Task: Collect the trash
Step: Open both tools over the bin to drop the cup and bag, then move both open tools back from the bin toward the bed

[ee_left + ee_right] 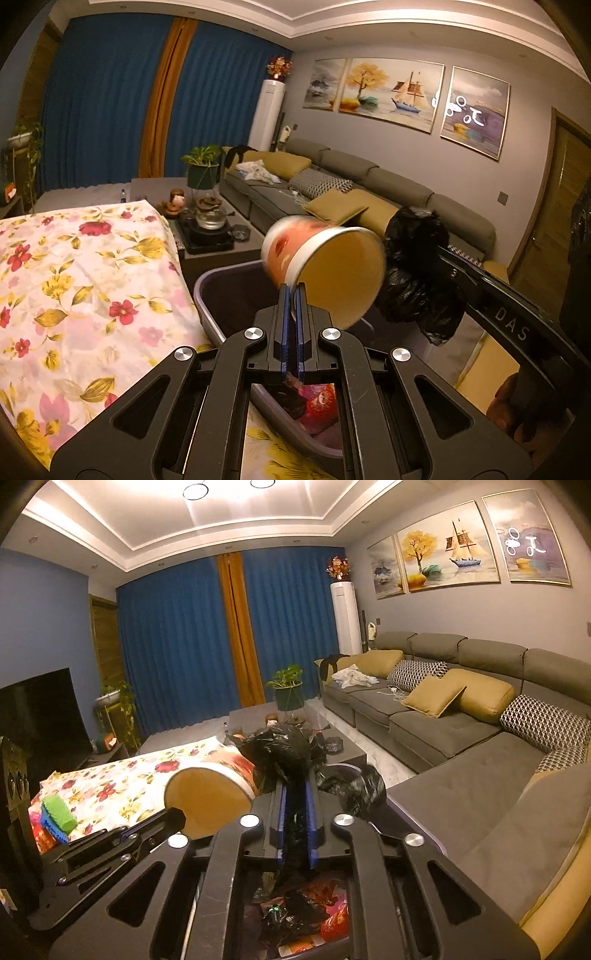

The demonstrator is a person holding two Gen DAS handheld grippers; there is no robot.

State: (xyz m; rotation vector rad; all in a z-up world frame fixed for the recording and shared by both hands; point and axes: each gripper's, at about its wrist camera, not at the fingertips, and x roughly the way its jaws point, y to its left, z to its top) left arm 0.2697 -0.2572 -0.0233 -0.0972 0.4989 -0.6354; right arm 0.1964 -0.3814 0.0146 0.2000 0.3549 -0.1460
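Note:
My left gripper (294, 291) is shut on the rim of an orange and white paper cup (325, 266), held tilted above the grey trash bin (210, 317); the cup also shows in the right wrist view (210, 797). My right gripper (295, 786) is shut on a crumpled black plastic bag (280, 757), held just right of the cup, as the left wrist view (417, 273) shows. The bin holds red and dark wrappers (295, 915) below both grippers.
A table with a floral cloth (81, 295) lies left of the bin, with a green and blue sponge (59, 818) on it. A grey sofa (461, 738) runs along the right. A low tea table with a kettle (210, 221) stands beyond.

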